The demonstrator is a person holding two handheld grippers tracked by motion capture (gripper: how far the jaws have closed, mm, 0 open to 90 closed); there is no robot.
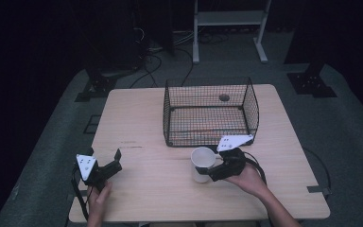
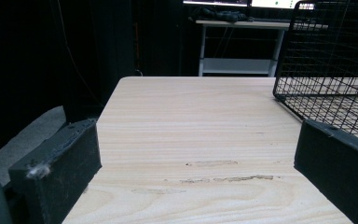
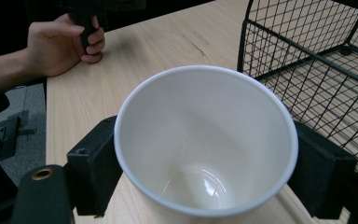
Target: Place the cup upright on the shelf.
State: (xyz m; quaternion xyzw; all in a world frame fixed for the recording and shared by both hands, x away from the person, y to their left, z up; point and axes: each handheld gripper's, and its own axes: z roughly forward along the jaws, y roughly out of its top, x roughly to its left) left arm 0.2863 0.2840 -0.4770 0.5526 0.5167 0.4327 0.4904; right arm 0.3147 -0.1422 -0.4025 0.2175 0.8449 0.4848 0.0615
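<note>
Right claw [image 1: 207,171] pinches the cup [image 1: 202,163] just near of the basket [image 1: 210,112]; left claw [image 1: 114,158] spread over the bare surface [image 1: 146,184]

Wire basket [image 1: 211,111] just beyond cup [image 1: 202,163]

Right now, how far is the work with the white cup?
Done: the right gripper is shut on the white ceramic cup, standing on the wooden table. In hand: holding it beside the black wire basket. Left: probably placing it inside. The left gripper waits open.
</note>
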